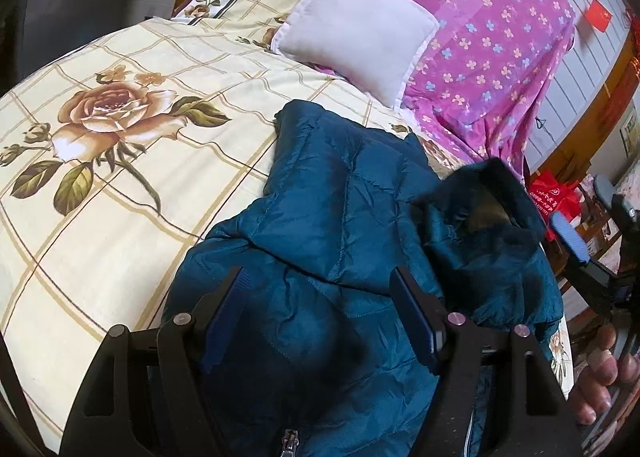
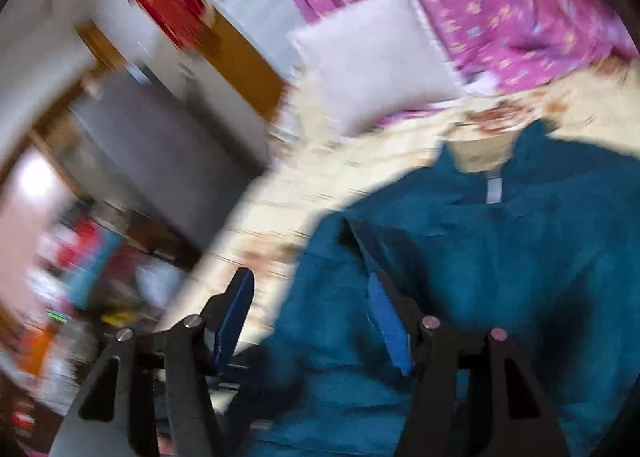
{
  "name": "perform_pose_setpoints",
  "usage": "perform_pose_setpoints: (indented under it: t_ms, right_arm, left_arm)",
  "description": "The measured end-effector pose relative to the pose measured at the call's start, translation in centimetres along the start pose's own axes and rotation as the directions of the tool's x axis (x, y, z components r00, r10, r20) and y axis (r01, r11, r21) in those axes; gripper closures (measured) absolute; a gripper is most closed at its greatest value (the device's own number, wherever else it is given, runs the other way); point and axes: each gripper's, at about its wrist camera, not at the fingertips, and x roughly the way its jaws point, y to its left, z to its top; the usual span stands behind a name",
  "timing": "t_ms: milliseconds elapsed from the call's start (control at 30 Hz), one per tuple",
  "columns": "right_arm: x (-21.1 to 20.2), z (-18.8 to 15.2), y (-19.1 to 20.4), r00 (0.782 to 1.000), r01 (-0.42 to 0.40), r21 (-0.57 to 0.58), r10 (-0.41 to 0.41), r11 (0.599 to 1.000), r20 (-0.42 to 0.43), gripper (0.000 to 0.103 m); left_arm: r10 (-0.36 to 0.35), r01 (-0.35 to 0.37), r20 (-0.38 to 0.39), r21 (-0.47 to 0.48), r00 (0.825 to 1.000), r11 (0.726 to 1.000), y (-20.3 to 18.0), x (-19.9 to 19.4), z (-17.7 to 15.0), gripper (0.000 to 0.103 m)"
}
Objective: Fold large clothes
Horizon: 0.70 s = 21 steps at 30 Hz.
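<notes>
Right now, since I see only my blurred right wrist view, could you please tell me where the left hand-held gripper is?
Observer: The left hand-held gripper is open and pointing down over the teal jacket, with the zipper pull just below it in the left wrist view.
Operator: Thank you. Is a sleeve folded in yet?
Observer: What looks like one sleeve lies bunched on the jacket's right side in that view, its dark cuff turned up. Neither gripper is holding it.
</notes>
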Motion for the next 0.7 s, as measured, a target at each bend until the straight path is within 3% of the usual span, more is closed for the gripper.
perform_pose_setpoints:
  t_ms: [33, 67, 100, 167, 267, 300, 433, 467, 533, 600, 700]
  right_arm:
    - [0.2, -0.1, -0.1, 1.0, 0.027, -0.001, -0.027, 1.0, 0.003, 0.04]
    - [0.7, -0.2, -0.3, 0.994, 0.112, -0.015, -0.113, 0.994, -0.015, 0.04]
    - [1.9, -0.5, -0.6, 0.96, 0.27, -0.051, -0.273, 0.961, -0.057, 0.04]
    - [3.9, -1.4, -1.3, 0.896, 0.421, -0.101, -0.431, 0.901, -0.105, 0.04]
    - [7.4, -3.0, -2.0, 0.846, 0.482, -0.177, -0.508, 0.858, -0.159, 0.04]
    - [8.9, -3.8, -1.8, 0.812, 0.52, -0.243, -0.562, 0.819, -0.158, 0.04]
    - [12.7, -6.2, -0.4, 0.707, 0.593, -0.448, -0.699, 0.669, -0.107, 0.039]
    - [12.9, -6.6, -0.4, 0.696, 0.597, -0.47, -0.711, 0.65, -0.1, 0.039]
    - [12.2, -6.6, -0.1, 0.715, 0.576, -0.462, -0.69, 0.674, -0.115, 0.039]
    - [9.9, -5.8, -0.2, 0.778, 0.52, -0.389, -0.61, 0.76, -0.151, 0.04]
    - [5.9, -5.1, -0.5, 0.82, 0.486, -0.322, -0.551, 0.812, -0.153, 0.04]
  left_arm:
    - [0.001, -0.001, -0.001, -0.004, 1.0, 1.0, 0.0, 0.1, 0.0, 0.044]
    - [0.0, 0.0, -0.003, -0.009, 1.0, 1.0, 0.0, 0.1, 0.0, 0.044]
    - [-0.003, 0.003, -0.004, -0.014, 1.0, 1.0, -0.1, 0.1, 0.0, 0.044]
    - [-0.008, 0.008, 0.0, -0.016, 1.0, 1.0, -0.2, 0.0, 0.0, 0.044]
    - [-0.012, 0.012, -0.001, -0.012, 1.0, 1.0, -0.5, 0.1, 0.0, 0.044]
    - [-0.016, 0.016, -0.003, -0.012, 1.0, 1.0, -0.7, 0.1, 0.0, 0.044]
    - [-0.025, 0.025, 0.0, -0.018, 1.0, 1.0, -1.2, 0.1, 0.1, 0.044]
    - [-0.025, 0.025, 0.001, -0.022, 1.0, 0.999, -1.4, 0.1, 0.1, 0.044]
    - [-0.027, 0.027, 0.0, -0.029, 1.0, 0.999, -1.8, 0.3, 0.2, 0.044]
    - [-0.033, 0.033, 0.0, -0.031, 0.999, 0.999, -2.4, 0.6, 0.4, 0.044]
    - [-0.021, 0.021, -0.008, -0.007, 1.0, 1.0, -3.9, 1.5, 0.8, 0.044]
